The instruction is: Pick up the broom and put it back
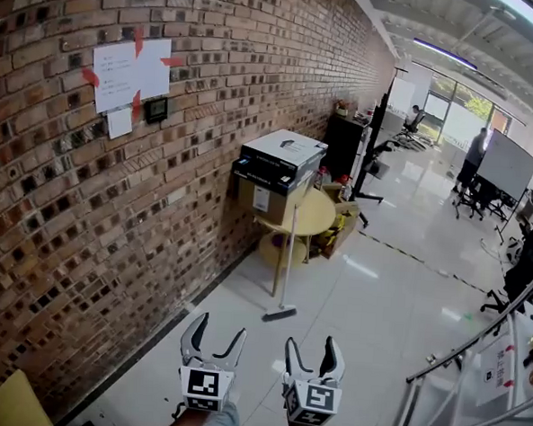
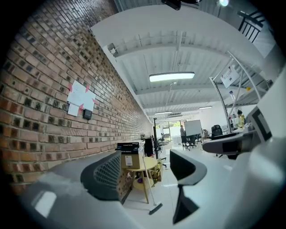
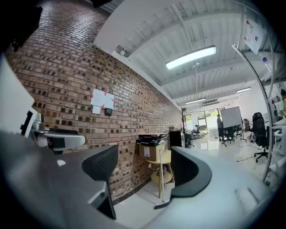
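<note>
A broom [image 1: 288,263] with a pale handle and dark head stands leaning against the round yellow table [image 1: 313,216] by the brick wall; its head rests on the white floor. It also shows between the jaws in the left gripper view as the broom [image 2: 149,190] and in the right gripper view as the broom [image 3: 160,188], still well ahead. My left gripper [image 1: 213,337] and right gripper [image 1: 316,356] sit side by side at the bottom of the head view, both open and empty, pointing level toward the broom.
Stacked boxes [image 1: 278,168] sit on the yellow table. A brick wall [image 1: 87,206] runs along the left with papers [image 1: 131,69] taped on it. A black cabinet [image 1: 344,145] stands beyond. A metal rack [image 1: 473,373] is at the right; people and office chairs are far off.
</note>
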A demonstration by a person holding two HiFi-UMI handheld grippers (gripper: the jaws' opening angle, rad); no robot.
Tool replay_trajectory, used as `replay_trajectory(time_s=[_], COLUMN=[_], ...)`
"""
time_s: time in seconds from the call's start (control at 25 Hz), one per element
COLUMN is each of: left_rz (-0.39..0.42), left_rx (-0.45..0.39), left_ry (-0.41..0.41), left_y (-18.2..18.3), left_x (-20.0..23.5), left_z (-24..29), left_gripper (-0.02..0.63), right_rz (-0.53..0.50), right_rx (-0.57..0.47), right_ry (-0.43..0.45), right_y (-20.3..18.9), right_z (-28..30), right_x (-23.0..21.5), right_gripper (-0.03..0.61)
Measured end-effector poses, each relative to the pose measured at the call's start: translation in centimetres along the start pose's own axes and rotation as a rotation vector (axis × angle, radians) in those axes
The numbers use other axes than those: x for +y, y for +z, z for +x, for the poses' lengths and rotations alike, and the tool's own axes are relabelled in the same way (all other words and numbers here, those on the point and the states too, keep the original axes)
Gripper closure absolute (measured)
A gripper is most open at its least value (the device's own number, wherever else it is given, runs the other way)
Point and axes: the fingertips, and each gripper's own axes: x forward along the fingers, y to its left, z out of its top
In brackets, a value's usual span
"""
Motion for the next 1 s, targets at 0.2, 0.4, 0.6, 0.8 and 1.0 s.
replay_trajectory(time_s=[0.2, 0.4, 0.6, 0.8, 1.0], left_rz=[0.010, 0.009, 0.015, 0.017, 0.015], left_rx=[-0.024, -0.073, -0.019, 0.016, 0.007], left_ry=[0.053, 0.058, 0.071, 0.039, 0.030], left_y=[1.7, 4.1, 2.4, 0.9, 0.2], left_x=[4.0, 8.3, 12.6, 14.1, 15.7], left_z=[8.1, 16.1, 22.9, 28.6, 36.1], left_gripper=[0.273, 0.273, 0.273, 0.273, 0.273], right_rz=[-0.081, -0.080, -0.071, -0.029, -0.024], right_rx=[-0.029, -0.048, -0.063, -0.029, -0.058], right_ry=[0.070, 0.062, 0.050, 0.026, 0.033], right_y=[2.5, 4.6, 5.7, 4.1, 4.4], right_z=[9.4, 19.2, 25.4, 30.7, 38.8], right_x=[1.2, 0.0, -0.5, -3.0, -5.3], right_gripper=[0.204, 0.204, 0.209, 0.238, 0.250])
